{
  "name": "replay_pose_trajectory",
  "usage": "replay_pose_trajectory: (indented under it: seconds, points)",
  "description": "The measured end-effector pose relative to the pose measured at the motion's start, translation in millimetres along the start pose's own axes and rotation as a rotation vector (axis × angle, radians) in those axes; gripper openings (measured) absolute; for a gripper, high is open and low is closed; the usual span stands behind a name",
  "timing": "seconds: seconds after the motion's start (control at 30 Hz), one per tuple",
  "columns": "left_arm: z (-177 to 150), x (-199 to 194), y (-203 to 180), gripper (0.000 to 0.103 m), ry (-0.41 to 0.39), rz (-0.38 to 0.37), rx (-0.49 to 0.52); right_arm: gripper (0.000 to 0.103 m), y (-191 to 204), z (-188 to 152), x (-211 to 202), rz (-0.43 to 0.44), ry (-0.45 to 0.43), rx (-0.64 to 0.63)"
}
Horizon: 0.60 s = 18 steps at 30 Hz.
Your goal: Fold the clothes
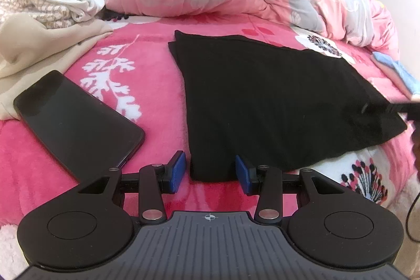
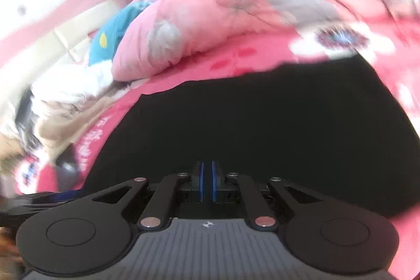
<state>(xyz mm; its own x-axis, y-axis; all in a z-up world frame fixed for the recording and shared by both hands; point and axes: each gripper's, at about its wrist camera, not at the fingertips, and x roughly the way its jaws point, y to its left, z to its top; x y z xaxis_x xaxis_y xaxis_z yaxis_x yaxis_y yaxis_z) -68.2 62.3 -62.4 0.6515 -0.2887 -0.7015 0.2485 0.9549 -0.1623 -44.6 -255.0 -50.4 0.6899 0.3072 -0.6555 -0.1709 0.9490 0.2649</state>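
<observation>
Left wrist view: the left hand-held gripper (image 1: 210,171), jaws parted, straddles the near corner of the black garment (image 1: 275,101), which lies folded flat on the bed (image 1: 157,106), long axis running away and rightward; a phone (image 1: 76,120) lies beside it. Right wrist view: the right hand-held gripper (image 2: 207,181), closed, empty, hovers over the garment's dark expanse. No containers appear.

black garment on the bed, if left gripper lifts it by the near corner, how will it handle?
Probably floppy: the black garment lies flat in thin folded layers, so a lifted corner would likely drape and the layers could fall open. Likely light. The plush pink blanket under it may cling rather than let it slide. The left gripper straddles that corner, jaws apart.
</observation>
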Motion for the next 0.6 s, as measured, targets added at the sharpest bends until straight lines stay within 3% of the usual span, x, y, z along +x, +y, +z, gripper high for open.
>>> replay_pose_trajectory:
  seconds: [0.07, 0.23, 0.43, 0.53, 0.6]
  points:
    - [0.2, -0.4, -1.6, 0.042, 0.001, 0.003, 0.016, 0.006, 10.4, -15.7, 12.1, -0.004, 0.077, -0.058]
    - [2.2, -1.2, -2.1, 0.042, 0.005, 0.003, 0.033, 0.006, 27.9, -48.7, -27.4, 0.185, 0.186, -0.125]
    - [-2.4, -8.2, -5.6, 0.042, -0.008, 0.016, 0.046, 0.006, 30.5, -10.7, 0.9, 0.099, 0.016, -0.087]
    - [-3.4, -9.8, -5.1, 0.042, -0.01, 0.019, 0.056, 0.007, 50.3, -26.1, 24.0, 0.096, 0.085, -0.154]
    - [-3.2, -9.1, -3.6, 0.042, -0.006, 0.015, 0.055, 0.007, 72.9, -47.8, 6.8, 0.186, 0.099, -0.255]
